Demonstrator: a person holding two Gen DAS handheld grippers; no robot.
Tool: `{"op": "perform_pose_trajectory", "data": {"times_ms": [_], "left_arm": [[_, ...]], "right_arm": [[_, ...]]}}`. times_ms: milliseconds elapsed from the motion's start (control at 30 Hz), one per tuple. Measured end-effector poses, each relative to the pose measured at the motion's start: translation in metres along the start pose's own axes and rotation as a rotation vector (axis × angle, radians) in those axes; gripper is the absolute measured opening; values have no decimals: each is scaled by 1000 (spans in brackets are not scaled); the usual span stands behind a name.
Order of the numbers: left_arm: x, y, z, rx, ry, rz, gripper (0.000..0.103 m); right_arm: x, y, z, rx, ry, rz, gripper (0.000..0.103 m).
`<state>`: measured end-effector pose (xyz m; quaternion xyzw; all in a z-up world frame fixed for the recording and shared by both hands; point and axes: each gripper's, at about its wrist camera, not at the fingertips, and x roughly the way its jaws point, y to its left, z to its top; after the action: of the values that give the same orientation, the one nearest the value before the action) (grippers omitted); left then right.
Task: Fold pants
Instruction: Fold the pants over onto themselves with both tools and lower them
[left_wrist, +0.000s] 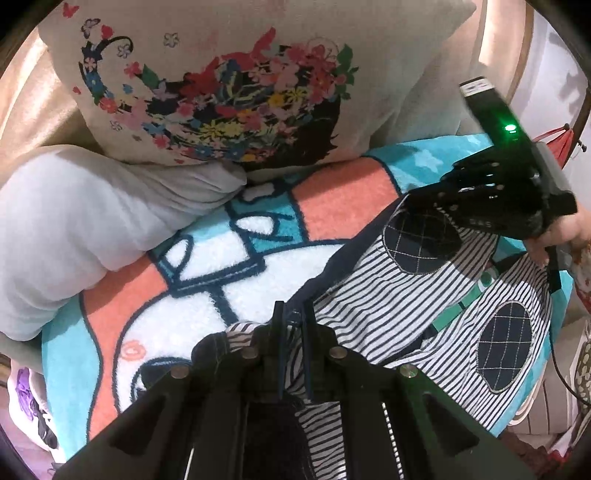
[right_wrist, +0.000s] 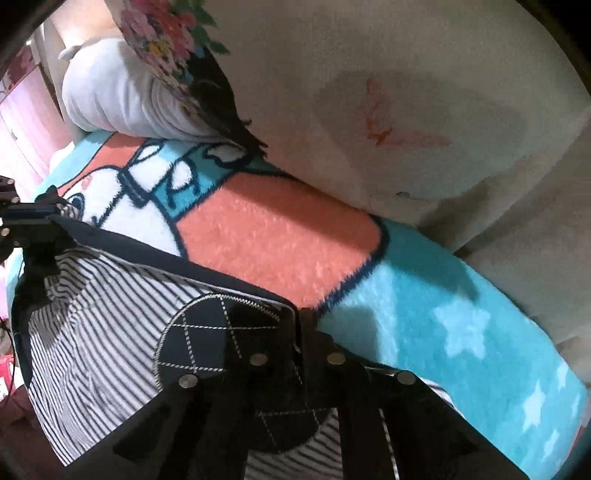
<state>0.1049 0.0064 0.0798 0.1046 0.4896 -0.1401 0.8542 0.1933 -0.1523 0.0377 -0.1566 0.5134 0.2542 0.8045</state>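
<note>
We see striped pants (left_wrist: 399, 302) with 2 navy quilted oval knee patches (left_wrist: 421, 240) spread on a blue-coral-white cartoon blanket (left_wrist: 207, 280), taking the 3 to 5 o'clock part of the left wrist view. Left gripper (left_wrist: 293, 314) at 6 o'clock, jaws clenched on the pants' navy edge band, striped cloth bunched between its fingers. Right gripper (right_wrist: 298, 328) at 6 o'clock in its own view, jaws clamped tight at the navy edge beside a patch (right_wrist: 221, 332); we can't tell if cloth is pinched there. In the left view it sits at 2 o'clock over a patch. Floral-print pillow (left_wrist: 229, 96) at 12 o'clock, grey pillow (left_wrist: 85, 229) at 9 o'clock, both touching the blanket.
</note>
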Motion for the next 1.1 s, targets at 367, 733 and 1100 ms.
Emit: {"op": "perform_pose_trajectory", "data": {"times_ms": [367, 733, 1100], "left_arm": [[-63, 1, -38, -23, -108, -34, 7], [-75, -19, -143, -98, -91, -122, 7], [-106, 0, -164, -206, -195, -216, 8]], "right_arm": [[-108, 47, -48, -49, -176, -74, 3], [-122, 120, -162, 34, -221, 38, 4], [-93, 112, -209, 221, -227, 81, 4]]}}
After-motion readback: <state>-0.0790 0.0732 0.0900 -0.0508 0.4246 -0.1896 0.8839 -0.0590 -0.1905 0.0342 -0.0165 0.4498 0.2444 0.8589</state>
